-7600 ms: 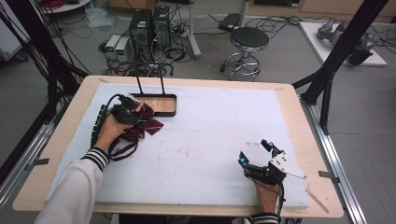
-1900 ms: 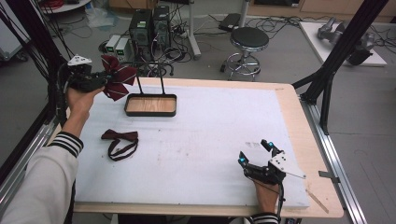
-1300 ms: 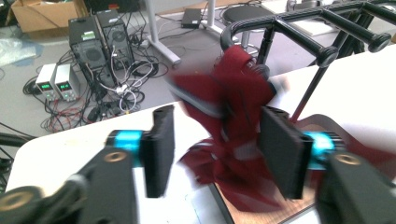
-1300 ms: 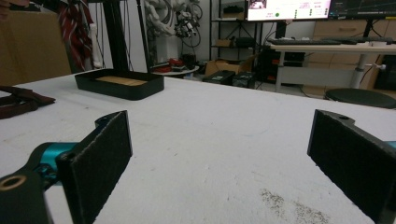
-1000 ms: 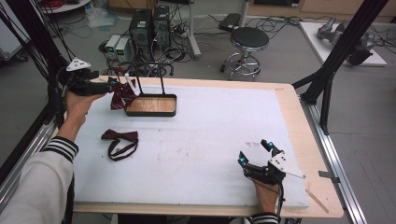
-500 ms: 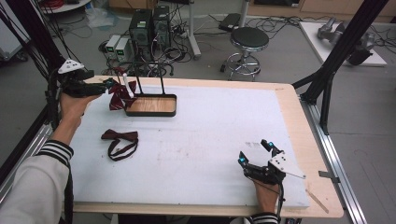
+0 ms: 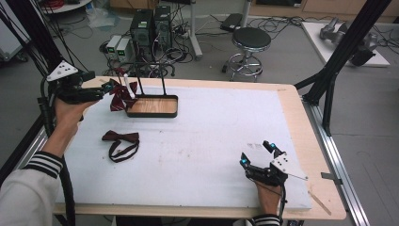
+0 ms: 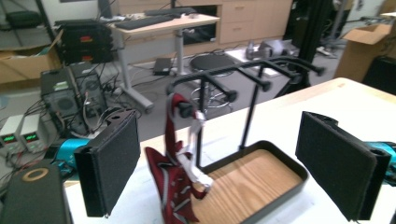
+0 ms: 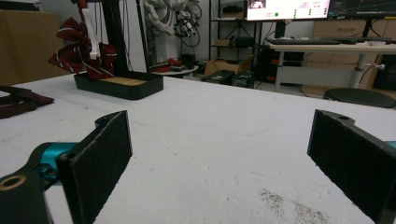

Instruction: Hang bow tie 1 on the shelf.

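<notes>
**Operator:** Bow tie (image 8: 175, 186) first: the striped red one hangs by its strap from a peg of the black rack (image 8: 243, 74), drooping over the near edge of the rack's wooden tray (image 8: 252, 179). I see a white clasp on the strap beside it.

**Colleague:** Is your left gripper on it?

**Operator:** No. My left gripper (image 8: 233, 172) has its jaws wide apart, one on either side of the tie, with nothing between the pads touching them. From the high view the left gripper (image 7: 101, 92) sits raised at the far left corner of the table, just beside the rack (image 7: 150, 77) and the bow tie (image 7: 120, 94).

**Colleague:** And the other tie?

**Operator:** A second bow tie (image 7: 121, 143), dark red, lies flat on the white mat (image 7: 211, 136), well apart from the rack and nearer to me, its strap curled in a loop below it.

**Colleague:** Right side?

**Operator:** My right gripper (image 7: 258, 160) rests low on the mat at the near right corner, jaws spread and holding nothing. Along its jaws I see bare mat (image 9: 224, 154), and far off the tray (image 9: 119, 86) with the hung bow tie (image 9: 81, 49) at its left end.
</notes>
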{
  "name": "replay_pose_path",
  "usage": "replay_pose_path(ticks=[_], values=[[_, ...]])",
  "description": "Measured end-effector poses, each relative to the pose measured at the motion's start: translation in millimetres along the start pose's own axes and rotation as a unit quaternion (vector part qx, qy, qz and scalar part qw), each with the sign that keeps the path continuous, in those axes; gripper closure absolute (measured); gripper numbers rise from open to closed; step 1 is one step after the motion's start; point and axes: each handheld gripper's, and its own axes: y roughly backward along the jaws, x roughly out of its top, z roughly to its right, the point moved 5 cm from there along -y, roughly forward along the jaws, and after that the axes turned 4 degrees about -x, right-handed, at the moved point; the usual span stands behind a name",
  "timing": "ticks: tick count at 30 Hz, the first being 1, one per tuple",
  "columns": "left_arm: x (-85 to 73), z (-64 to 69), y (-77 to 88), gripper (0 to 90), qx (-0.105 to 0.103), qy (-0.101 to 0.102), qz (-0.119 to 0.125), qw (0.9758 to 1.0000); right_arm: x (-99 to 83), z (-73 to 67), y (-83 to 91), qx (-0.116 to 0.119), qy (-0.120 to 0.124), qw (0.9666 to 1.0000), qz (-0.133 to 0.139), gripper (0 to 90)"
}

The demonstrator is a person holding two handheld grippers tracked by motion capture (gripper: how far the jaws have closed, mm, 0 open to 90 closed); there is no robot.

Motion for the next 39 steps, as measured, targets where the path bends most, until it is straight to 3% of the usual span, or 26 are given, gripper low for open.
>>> replay_pose_path(ticks=[14,18,25,32,39], values=[[-16.1,33.0,36.9,14.4,-0.057,-0.017,0.021,0.9980,0.1,0.0,0.4,-0.001,0.002,1.0000,0.001,5.6],[-26.4,47.2,49.6,14.4,-0.084,-0.026,0.031,0.9956,0.0,-0.1,0.5,0.000,0.002,1.0000,0.002,5.5],[-38.8,63.7,62.6,14.4,-0.109,-0.036,0.049,0.9922,0.1,-0.1,1.0,0.001,0.002,1.0000,0.004,5.6],[-53.9,78.8,68.3,14.4,-0.124,-0.037,0.054,0.9901,0.3,0.3,1.2,0.000,0.002,1.0000,0.006,5.6],[-65.5,83.6,66.6,14.4,-0.128,-0.035,0.055,0.9896,0.2,0.1,1.2,0.001,0.001,1.0000,0.006,5.6]])
